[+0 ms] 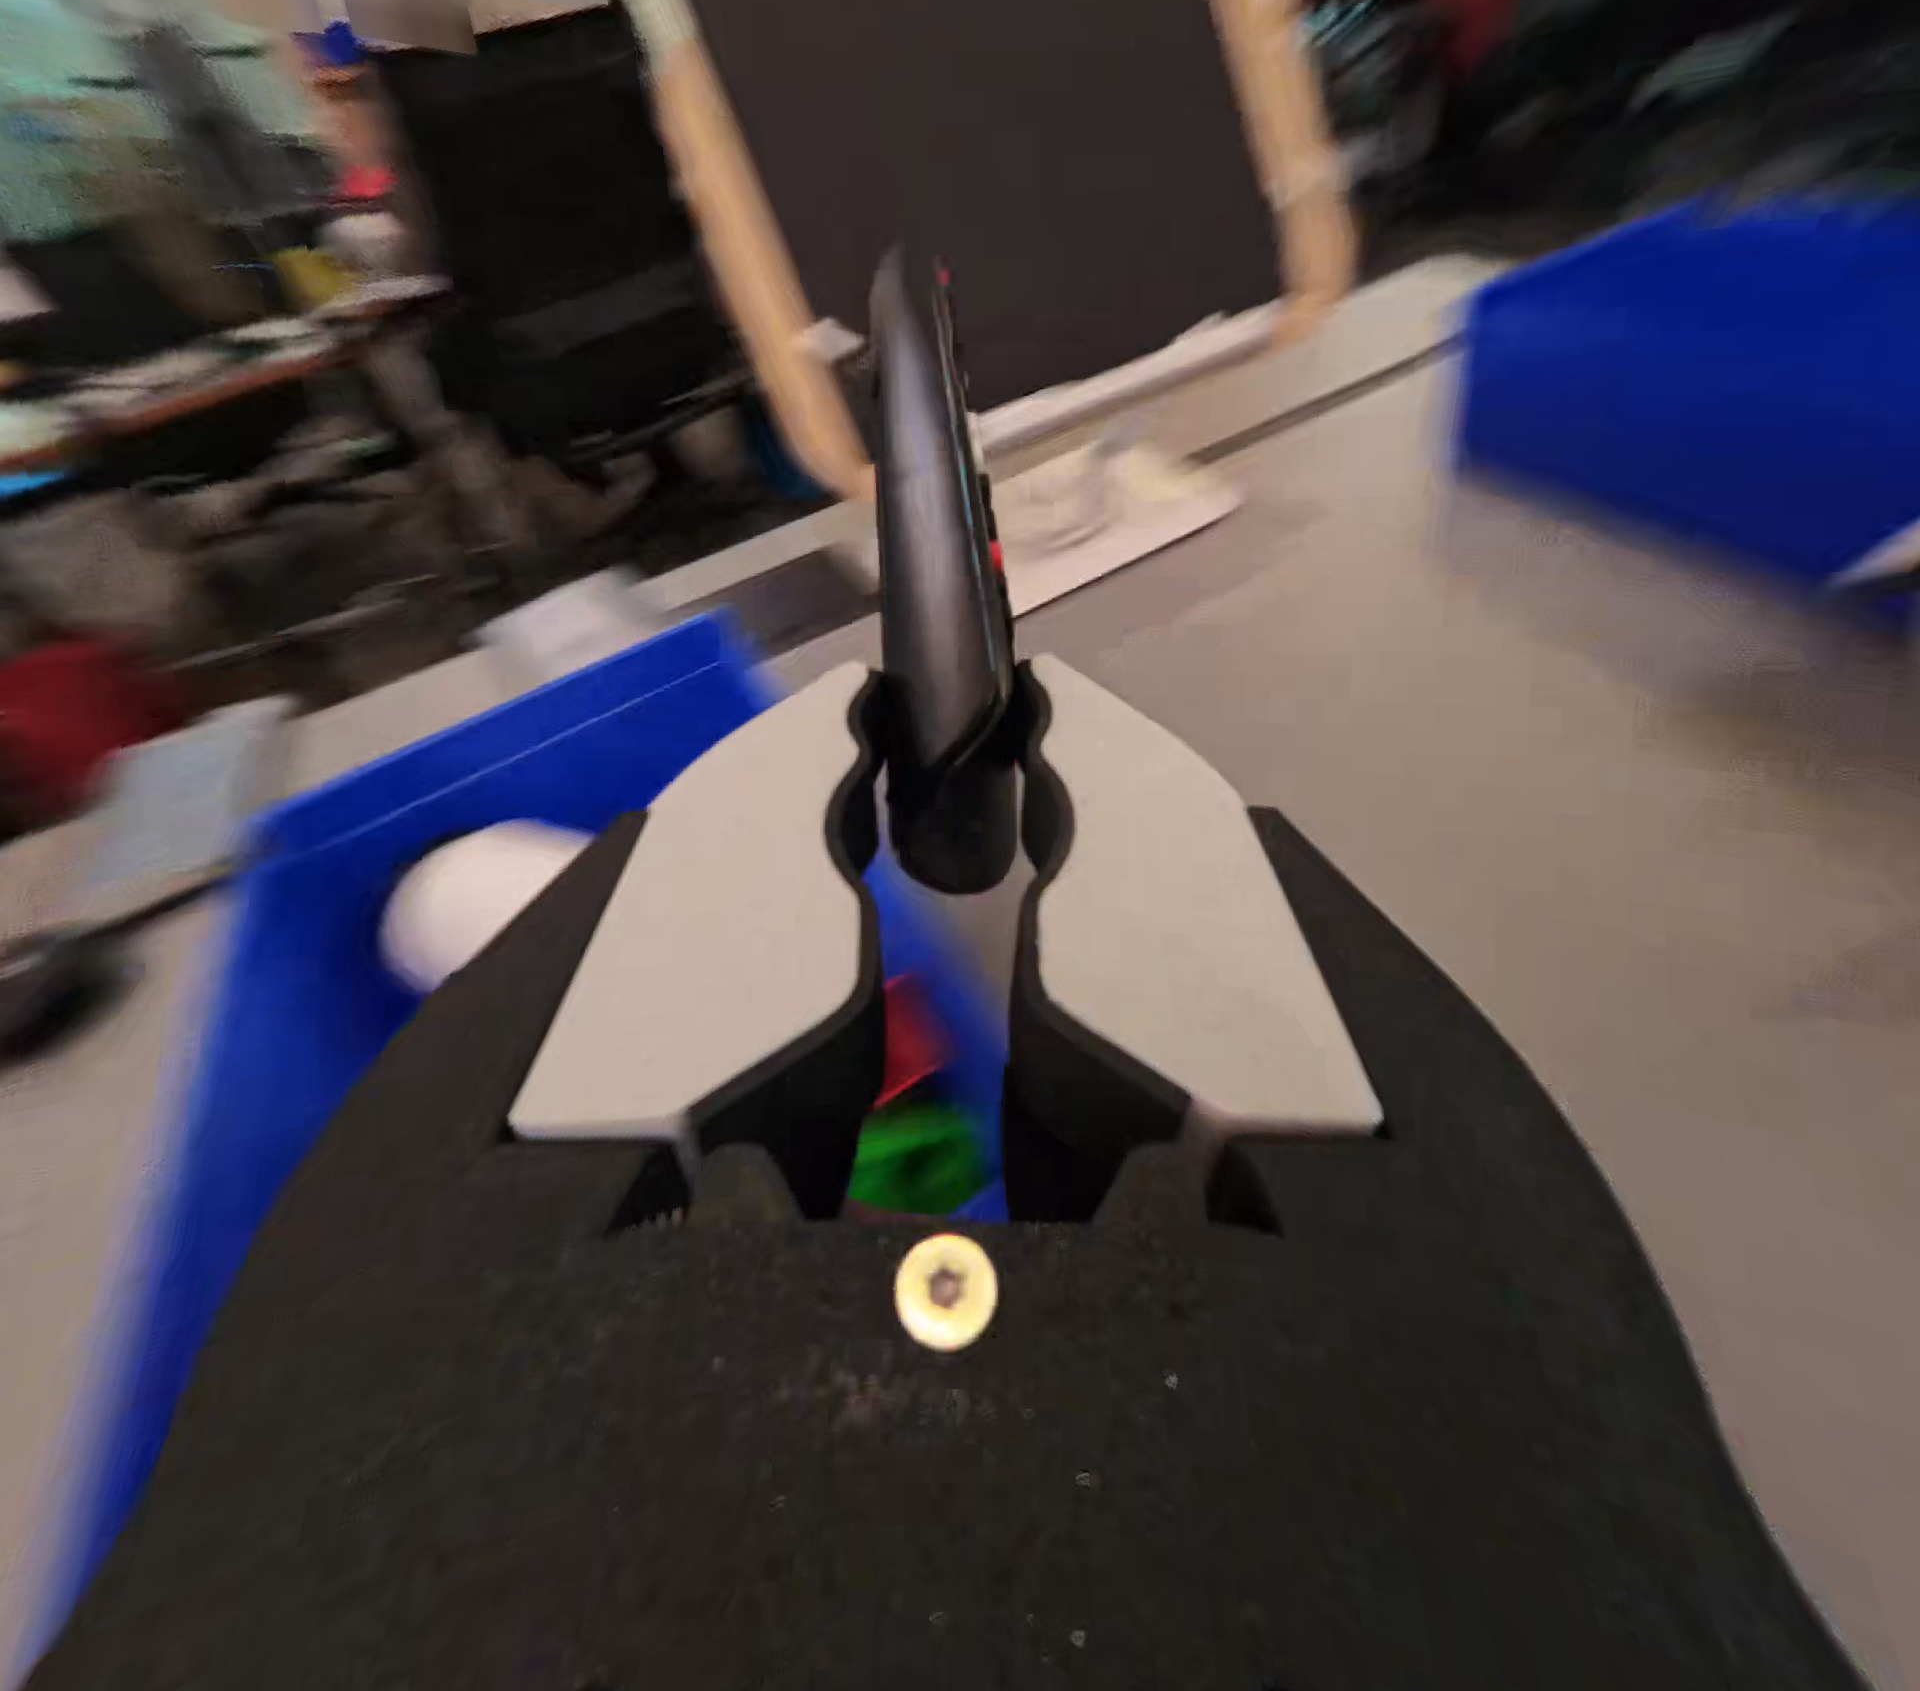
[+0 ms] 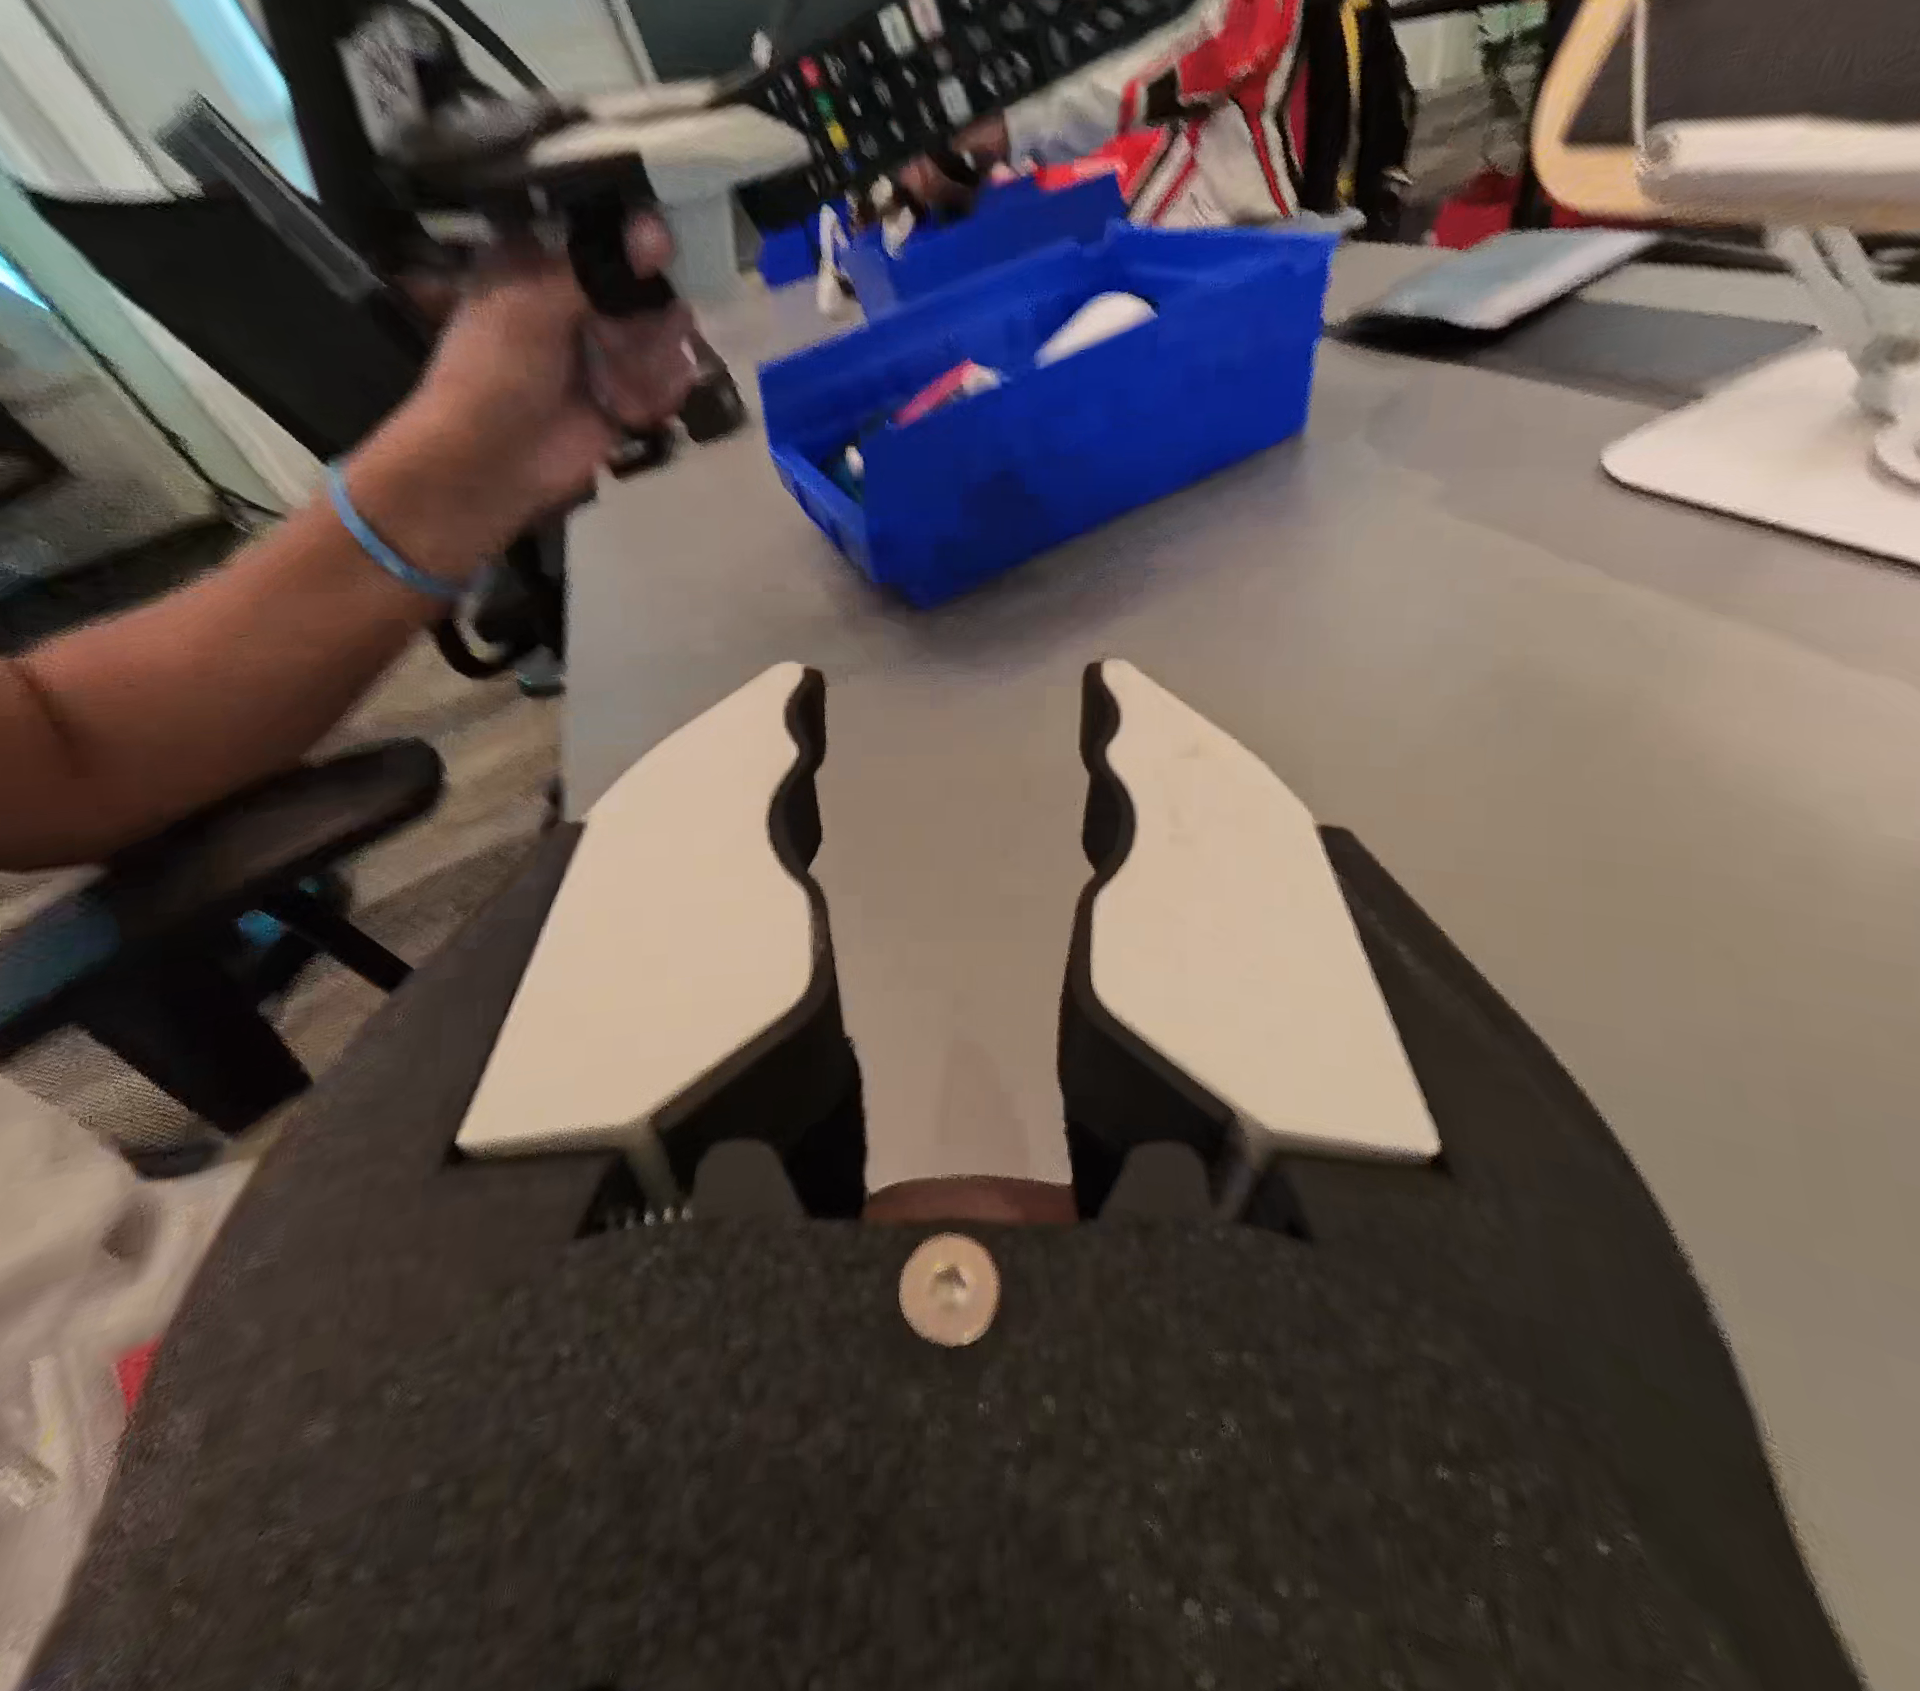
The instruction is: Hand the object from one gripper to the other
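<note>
My left gripper [image 1: 948,706] is shut on the lower end of a black remote control [image 1: 935,519], which stands up from the fingertips, edge-on, above a blue bin [image 1: 468,810]. In the right wrist view the same remote [image 2: 914,52] shows its button face, held out by the left gripper [image 2: 727,93] in a person's hand, above and left of the blue bin [image 2: 1039,446]. My right gripper [image 2: 951,706] is open and empty over the grey table [image 2: 1351,706], apart from the remote.
The blue bin holds a white object [image 2: 1096,316] and coloured items. A second blue bin [image 1: 1683,384] stands at the right in the left wrist view. A monitor on a white stand [image 2: 1766,446] and a keyboard [image 2: 1496,280] are at the back right. An office chair [image 2: 260,862] is left of the table. Left tips to right tips: about 25 cm.
</note>
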{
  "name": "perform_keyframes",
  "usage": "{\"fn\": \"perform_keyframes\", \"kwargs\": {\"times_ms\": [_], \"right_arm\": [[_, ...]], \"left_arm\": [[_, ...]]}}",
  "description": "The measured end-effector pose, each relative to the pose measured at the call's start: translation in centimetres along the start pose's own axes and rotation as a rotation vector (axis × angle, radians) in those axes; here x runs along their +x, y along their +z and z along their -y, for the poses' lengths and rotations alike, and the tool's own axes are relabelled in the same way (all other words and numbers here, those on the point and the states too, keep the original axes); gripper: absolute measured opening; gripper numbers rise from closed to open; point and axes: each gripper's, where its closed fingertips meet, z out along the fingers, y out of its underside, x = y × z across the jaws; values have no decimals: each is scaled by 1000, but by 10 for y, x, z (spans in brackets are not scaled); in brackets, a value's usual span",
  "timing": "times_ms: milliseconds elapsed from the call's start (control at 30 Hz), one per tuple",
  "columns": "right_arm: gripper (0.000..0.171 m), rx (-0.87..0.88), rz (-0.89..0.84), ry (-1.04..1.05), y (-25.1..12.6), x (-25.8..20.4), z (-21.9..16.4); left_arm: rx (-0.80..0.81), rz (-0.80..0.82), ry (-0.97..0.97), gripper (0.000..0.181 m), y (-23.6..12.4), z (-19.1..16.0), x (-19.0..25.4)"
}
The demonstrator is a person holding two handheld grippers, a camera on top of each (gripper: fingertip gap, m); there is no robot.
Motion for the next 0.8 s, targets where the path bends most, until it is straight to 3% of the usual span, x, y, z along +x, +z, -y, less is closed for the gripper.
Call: {"fn": "perform_keyframes", "kwargs": {"times_ms": [133,267,333,467,500,533,667,800], "right_arm": [[59,134,119,107,22,1,45],[67,286,430,396,29,-5,65],[62,372,480,479,23,-3,70],[51,379,469,513,18,2,60],[44,388,473,520,17,2,58],[25,398,482,523,14,2,56],[23,348,439,522,14,12,41],[23,200,164,292,9,41,25]], "left_arm": [[138,-437,-303,22,19,37,103],[163,-688,-535,22,30,45,170],[187,-760,-654,22,33,42,187],[170,-823,-755,22,42,26,206],[161,-828,-746,22,44,22,211],[150,-826,-739,22,47,17,216],[126,-815,-738,23,55,0,222],[21,-680,-633,42,60,-32,200]]}}
